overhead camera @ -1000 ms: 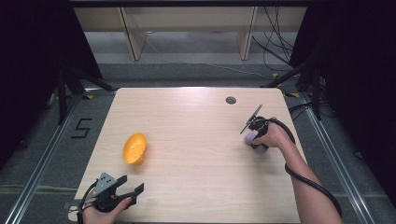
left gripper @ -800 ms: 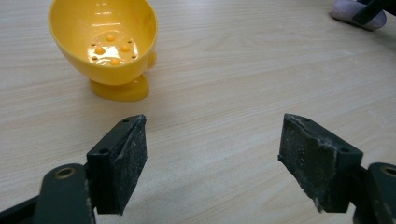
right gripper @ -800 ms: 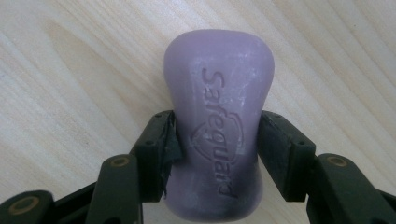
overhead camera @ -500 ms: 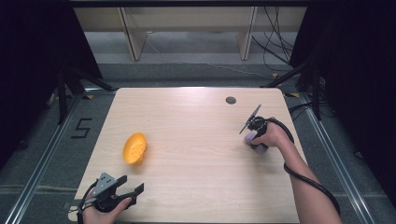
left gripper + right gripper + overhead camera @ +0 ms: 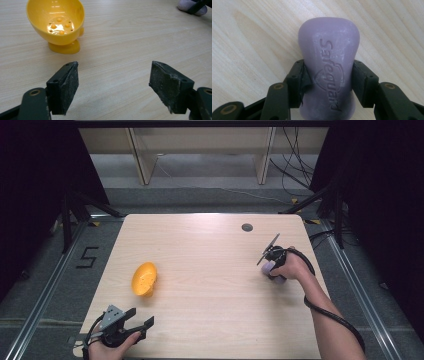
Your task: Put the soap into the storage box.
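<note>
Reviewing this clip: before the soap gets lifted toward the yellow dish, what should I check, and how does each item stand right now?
1. Right gripper jaws on both sides of the purple soap bar: ok.
2. Grip firm enough to lift: cannot tell.
3. Yellow soap dish upright, hollow empty: ok.
4. Table between soap and dish free of obstacles: ok.
5. Left gripper open, clear of the dish: ok.

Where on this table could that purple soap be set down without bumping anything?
The broad middle of the table is bare, between the yellow dish and the right gripper clamping the soap. The far edge is bare too. The near-left corner is tighter, around the open left gripper.
</note>
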Action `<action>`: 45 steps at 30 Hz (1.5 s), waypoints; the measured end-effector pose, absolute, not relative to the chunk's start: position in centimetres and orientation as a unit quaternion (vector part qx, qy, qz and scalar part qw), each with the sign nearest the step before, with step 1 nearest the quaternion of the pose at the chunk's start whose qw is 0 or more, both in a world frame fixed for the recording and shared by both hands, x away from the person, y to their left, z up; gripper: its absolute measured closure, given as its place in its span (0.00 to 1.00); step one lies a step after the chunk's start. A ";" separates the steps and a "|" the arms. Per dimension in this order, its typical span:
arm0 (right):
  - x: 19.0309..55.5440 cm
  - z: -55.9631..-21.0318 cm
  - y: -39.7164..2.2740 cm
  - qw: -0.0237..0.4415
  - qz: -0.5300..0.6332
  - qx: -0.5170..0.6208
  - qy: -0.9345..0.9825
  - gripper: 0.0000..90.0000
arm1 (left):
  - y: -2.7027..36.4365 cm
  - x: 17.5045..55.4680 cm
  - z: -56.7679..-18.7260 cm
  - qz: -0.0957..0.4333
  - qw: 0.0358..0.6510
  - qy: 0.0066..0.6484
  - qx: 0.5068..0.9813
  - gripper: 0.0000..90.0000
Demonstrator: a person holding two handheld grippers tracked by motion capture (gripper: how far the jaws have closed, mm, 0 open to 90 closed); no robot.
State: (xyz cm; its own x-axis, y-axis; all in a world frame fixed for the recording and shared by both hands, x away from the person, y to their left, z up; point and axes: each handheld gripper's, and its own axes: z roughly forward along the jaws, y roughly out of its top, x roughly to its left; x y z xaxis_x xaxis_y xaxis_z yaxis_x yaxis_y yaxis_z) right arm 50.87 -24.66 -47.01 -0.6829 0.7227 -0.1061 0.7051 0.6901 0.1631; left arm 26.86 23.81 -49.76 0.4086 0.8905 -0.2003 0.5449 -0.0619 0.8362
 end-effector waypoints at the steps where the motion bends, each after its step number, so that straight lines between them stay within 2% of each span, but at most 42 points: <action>1: 50.8 -47.0 -24.7 0.082 0.056 0.384 0.918 0.56 | 23.8 26.9 -49.8 0.190 0.455 0.509 0.706 0.25; 23: 49.7 -46.0 -24.5 0.133 0.059 0.339 0.930 0.56 | 23.9 26.9 -49.7 0.193 0.456 0.510 0.703 0.25; 45: 47.1 -44.9 -24.7 0.194 0.079 0.299 0.931 0.56 | 23.9 26.8 -49.7 0.194 0.456 0.509 0.704 0.25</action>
State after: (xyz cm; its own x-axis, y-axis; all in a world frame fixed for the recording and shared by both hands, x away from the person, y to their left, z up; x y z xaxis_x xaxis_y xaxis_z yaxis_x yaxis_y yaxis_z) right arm 47.07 -24.70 -44.87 -0.7463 0.5865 -0.3149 0.5253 0.8094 0.2625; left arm 26.85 23.91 -49.73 0.4064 0.8936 -0.1905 0.5390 -0.0661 0.8397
